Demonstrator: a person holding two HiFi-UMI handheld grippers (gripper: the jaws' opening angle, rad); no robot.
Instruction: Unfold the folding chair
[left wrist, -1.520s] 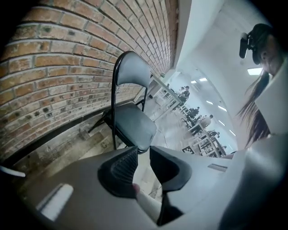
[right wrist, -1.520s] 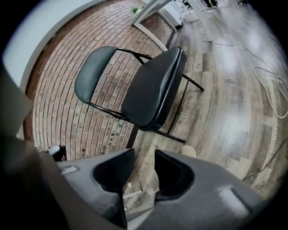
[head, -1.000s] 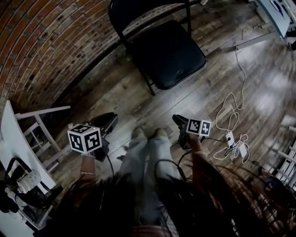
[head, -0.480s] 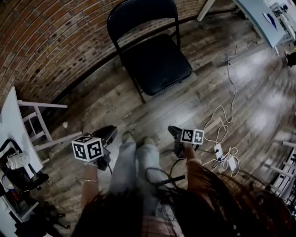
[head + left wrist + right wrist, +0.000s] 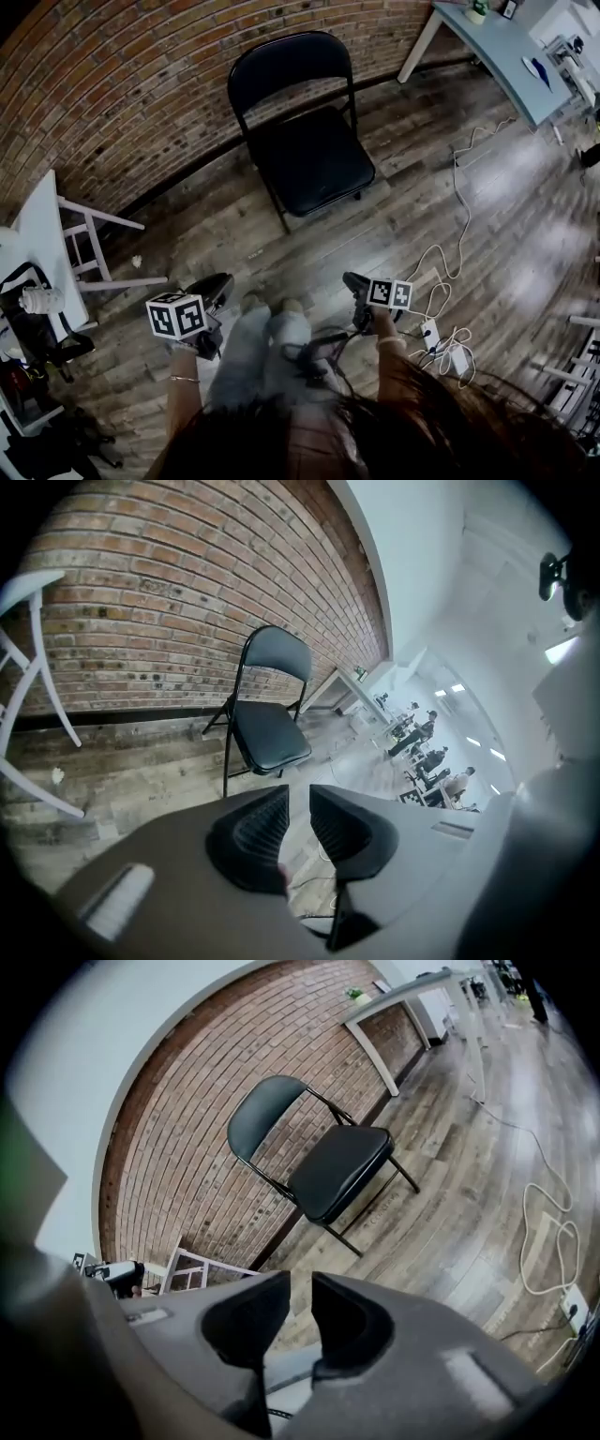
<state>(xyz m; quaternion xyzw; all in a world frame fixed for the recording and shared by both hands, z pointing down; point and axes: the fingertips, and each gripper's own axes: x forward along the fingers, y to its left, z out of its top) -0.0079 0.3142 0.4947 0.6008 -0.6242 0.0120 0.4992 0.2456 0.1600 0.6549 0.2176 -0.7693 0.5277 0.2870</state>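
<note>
A: Since the head view comes first, where does the chair (image 5: 314, 164) stand?

B: On the floor (image 5: 216, 211) with its back to the brick wall (image 5: 112, 94). The seat is down flat, all the legs are planted, and the front edge faces the person. It looks already opened out to me.

A: And the tongs?

B: Both are well apart from it, low in the frame, one on each side of the person's legs (image 5: 267, 342). The left tongs (image 5: 223, 280) and the right tongs (image 5: 350, 278) both point up the frame towards the chair. It sits a little right of centre, so I'd judge the right tongs nearer, though not by much. A cable (image 5: 450, 253) trails on the floor off to the right.

A: Left gripper view?

B: The left tongs (image 5: 298, 794) show a narrow gap with nothing in it. The chair (image 5: 267, 738) is straight ahead above the tips, with its backrest upright against the wall.

A: Right gripper view?

B: The right tongs (image 5: 300, 1283) have just been closing. Now a slim gap is left, and there's nothing in it. The chair (image 5: 342, 1171) lies ahead and slightly right, turned at an angle, with a table (image 5: 412, 988) beyond it.

A: So what's next?

B: Any further reach would have to go forward across bare floor. I'd say the unfolding is done.
</note>
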